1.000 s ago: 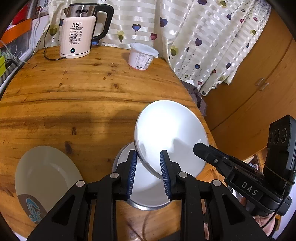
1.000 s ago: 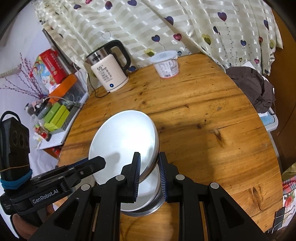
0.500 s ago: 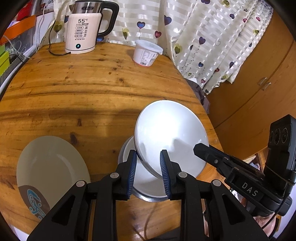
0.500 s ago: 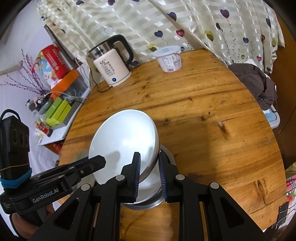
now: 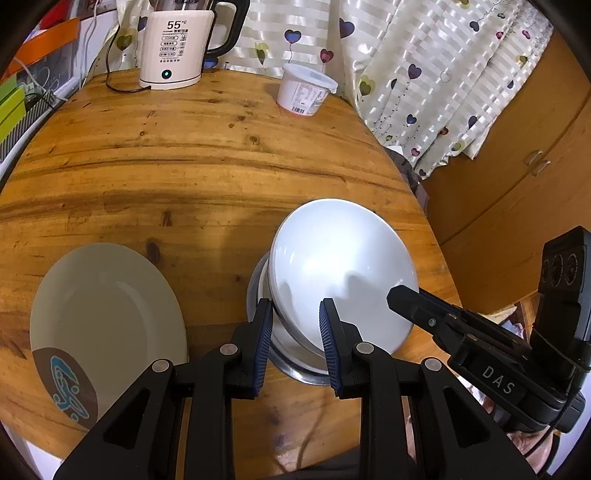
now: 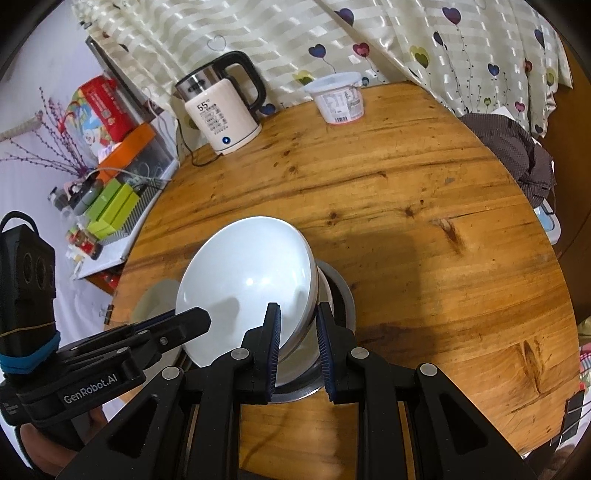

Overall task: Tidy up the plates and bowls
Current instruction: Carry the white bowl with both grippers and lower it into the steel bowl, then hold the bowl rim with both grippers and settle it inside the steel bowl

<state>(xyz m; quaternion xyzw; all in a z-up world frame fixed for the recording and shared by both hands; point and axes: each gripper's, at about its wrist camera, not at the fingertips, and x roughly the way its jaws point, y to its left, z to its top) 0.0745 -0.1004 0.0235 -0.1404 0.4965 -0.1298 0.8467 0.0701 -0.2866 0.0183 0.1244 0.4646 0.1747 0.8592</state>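
White bowl (image 5: pixel 343 273) hangs tilted over the steel bowl (image 6: pixel 341 291), its rim clenched by both the left gripper (image 5: pixel 295 343) and the right gripper (image 6: pixel 297 343) (nesting unfinished); the patterned plate (image 5: pixel 107 321) waits aside on the wooden table (image 5: pixel 184 155).

Round wooden table (image 5: pixel 207 158) fills frame centre, knotty amber planks. Curtain (image 6: pixel 332 33) across top: cream stripes, heart print. Wooden cabinet doors (image 5: pixel 517 147) at right of left view. Cluttered shelf (image 6: pixel 110 177) at left of right view; white wall (image 6: pixel 44 74) upper left. Dark cloth (image 6: pixel 524 155) at right edge.
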